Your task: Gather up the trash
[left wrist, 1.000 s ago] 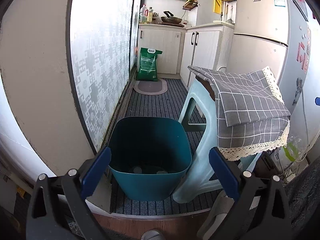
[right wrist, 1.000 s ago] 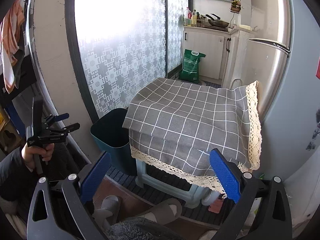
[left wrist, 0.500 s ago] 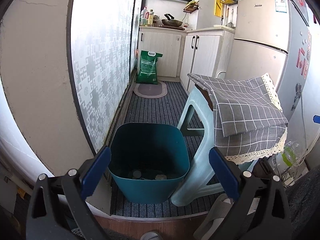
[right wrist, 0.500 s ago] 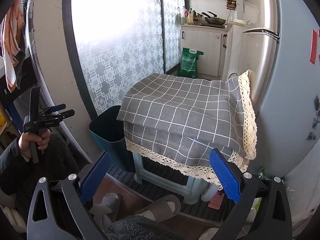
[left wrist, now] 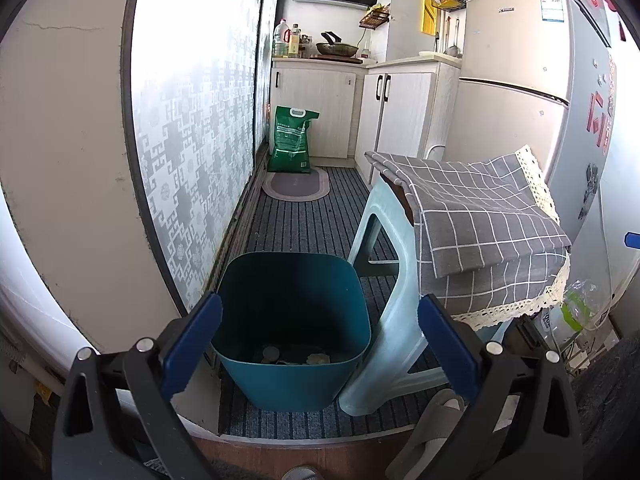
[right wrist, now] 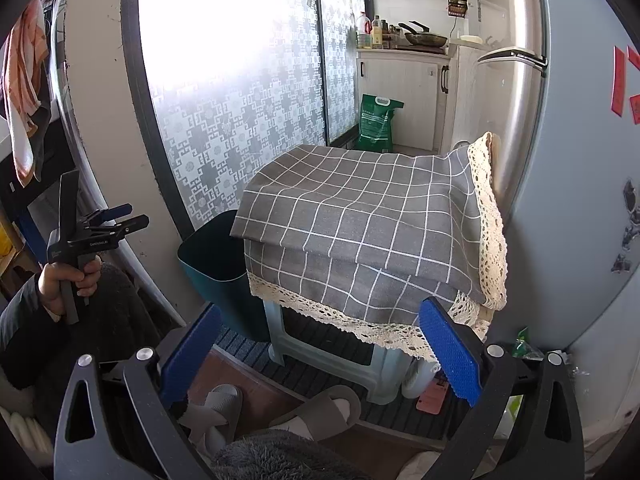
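Left tongs (left wrist: 318,338) wide open, nothing between the blue pads, held above and pointed down at the teal trash bin (left wrist: 294,376). The bin sits on the striped floor mat (left wrist: 304,224), right between the two left fingers in the left wrist view, its near wall just past the fingertips. A few bits of trash (left wrist: 294,357) lie at the bottom of the bin (pale round pieces, can't tell what they are).

The bin stands against the patterned glass door (left wrist: 192,152) on one side and touches or nearly touches the pale plastic stool (left wrist: 376,364) on the other. The stool is covered by a grey checked cloth (right wrist: 368,220) with a lace trim hanging over its edges. No trash shows on top of the cloth.

Right tongs (right wrist: 320,354) also wide open and empty, aimed at the stool's front edge, the cloth hem just beyond the right finger pad (right wrist: 450,350). In the right wrist view the bin (right wrist: 218,264) shows partly behind the stool's left corner, well left of centre between the fingers. The person's left hand (right wrist: 66,280) grips the other tool's handle at far left. Slippered feet (right wrist: 276,412) rest on the floor below the right tongs. A pink card-like item (right wrist: 431,398) lies on the mat by the stool's right leg; a crumpled clear bottle (left wrist: 572,308) sits by the fridge (left wrist: 516,92).
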Tool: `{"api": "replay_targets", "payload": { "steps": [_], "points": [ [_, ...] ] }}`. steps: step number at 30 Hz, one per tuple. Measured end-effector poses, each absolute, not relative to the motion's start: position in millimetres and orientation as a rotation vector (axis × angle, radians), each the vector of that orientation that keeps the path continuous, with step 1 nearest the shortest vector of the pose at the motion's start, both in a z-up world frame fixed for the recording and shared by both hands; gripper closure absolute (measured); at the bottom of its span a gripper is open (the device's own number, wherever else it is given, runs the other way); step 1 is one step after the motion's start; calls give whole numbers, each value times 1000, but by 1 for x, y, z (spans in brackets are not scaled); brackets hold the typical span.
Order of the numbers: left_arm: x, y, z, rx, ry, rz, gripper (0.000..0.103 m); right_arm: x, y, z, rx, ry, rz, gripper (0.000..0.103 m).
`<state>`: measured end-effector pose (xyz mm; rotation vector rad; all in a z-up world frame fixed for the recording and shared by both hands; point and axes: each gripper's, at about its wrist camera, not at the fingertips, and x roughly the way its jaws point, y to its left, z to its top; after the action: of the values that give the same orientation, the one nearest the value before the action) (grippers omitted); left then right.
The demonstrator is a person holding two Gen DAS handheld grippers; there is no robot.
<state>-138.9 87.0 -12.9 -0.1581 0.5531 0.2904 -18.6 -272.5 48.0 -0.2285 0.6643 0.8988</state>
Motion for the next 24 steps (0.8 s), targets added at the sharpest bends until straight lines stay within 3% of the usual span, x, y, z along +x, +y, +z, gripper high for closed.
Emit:
{"api": "replay_targets", "payload": {
  "steps": [24],
  "points": [
    [-139,85,-13,-156,550,284,3,-18,-273,47,-230,674,899,3]
  ]
}}
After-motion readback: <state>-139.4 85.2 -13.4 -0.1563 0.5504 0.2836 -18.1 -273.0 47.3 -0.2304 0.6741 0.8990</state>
